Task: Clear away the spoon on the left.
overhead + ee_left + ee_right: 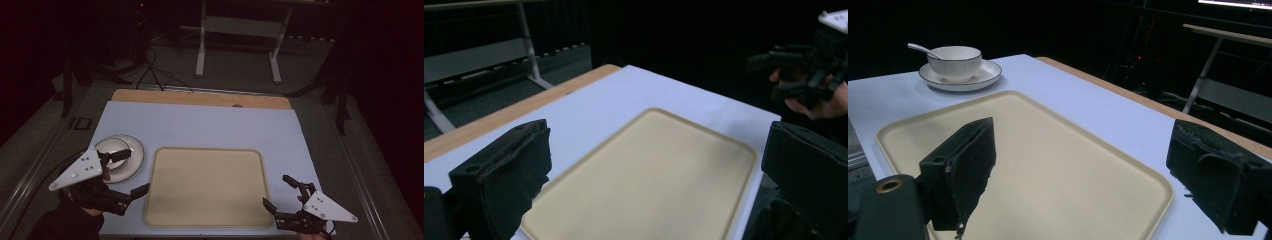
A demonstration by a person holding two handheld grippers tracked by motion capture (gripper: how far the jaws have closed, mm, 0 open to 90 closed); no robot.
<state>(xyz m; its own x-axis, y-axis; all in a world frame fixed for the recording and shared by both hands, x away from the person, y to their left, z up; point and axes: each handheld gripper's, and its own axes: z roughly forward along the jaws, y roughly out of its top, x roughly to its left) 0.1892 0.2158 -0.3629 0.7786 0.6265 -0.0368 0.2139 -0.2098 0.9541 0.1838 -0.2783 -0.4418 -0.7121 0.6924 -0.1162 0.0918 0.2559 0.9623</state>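
High view: left tool (128,172) and right tool (277,192) gape empty at bottom corners; bowl (113,148) on plate (134,159), left of tray (207,186). Likely approach the bowl's rim level.

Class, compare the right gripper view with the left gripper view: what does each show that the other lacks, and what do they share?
Right gripper view alone: a white bowl with a spoon in it, standing on a plate.
Left gripper view alone: the person's right hand holding the right gripper.
Both: the empty beige tray on the light blue table cover, with open black jaws in front.
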